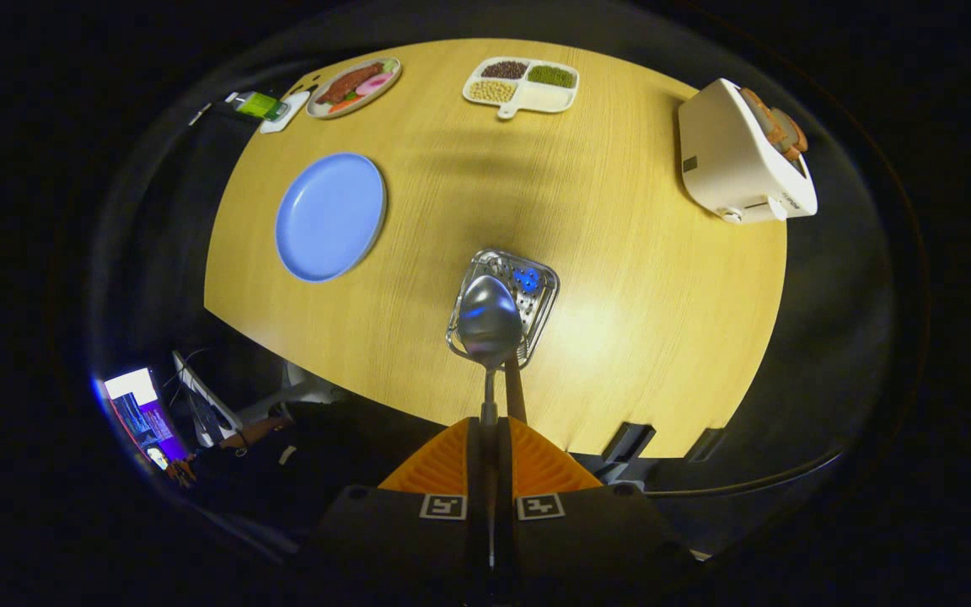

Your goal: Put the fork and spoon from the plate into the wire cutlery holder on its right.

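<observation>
Spoon (490,320) pinched by handle in claw (492,443), long axis straight ahead, bowl hovering directly over wire cutlery holder (536,291) on table (637,320). Blue plate (331,216) bare, left of holder. Toaster (743,160) far right of holder.

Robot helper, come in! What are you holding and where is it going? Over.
Jaws of gripper shut on spoon handle. Spoon bowl over wire cutlery holder, another handle already standing in it. Blue plate bare. Nothing in the way.
</observation>
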`<move>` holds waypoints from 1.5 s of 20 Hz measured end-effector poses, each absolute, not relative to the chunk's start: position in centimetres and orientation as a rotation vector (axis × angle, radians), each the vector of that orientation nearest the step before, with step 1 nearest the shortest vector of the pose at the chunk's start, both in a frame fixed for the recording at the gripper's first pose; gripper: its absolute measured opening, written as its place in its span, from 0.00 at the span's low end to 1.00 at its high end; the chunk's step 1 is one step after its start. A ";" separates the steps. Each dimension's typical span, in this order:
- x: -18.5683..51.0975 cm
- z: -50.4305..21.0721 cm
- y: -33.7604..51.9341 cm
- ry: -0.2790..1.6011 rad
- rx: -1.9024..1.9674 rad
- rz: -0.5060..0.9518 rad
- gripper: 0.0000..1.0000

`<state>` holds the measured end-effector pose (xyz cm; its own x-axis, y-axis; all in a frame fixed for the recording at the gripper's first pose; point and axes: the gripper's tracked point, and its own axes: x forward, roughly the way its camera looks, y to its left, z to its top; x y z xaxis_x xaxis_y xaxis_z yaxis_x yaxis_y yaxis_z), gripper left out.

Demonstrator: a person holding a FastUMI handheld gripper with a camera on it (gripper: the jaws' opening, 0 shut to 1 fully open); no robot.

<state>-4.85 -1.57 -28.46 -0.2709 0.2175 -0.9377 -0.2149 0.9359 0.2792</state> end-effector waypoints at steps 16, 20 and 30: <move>-2.4 -33.9 0.2 2.167 -0.201 0.465 0.08; -2.0 -34.0 0.6 2.129 -0.194 0.480 0.14; -0.9 -30.4 0.7 1.650 0.023 0.424 0.86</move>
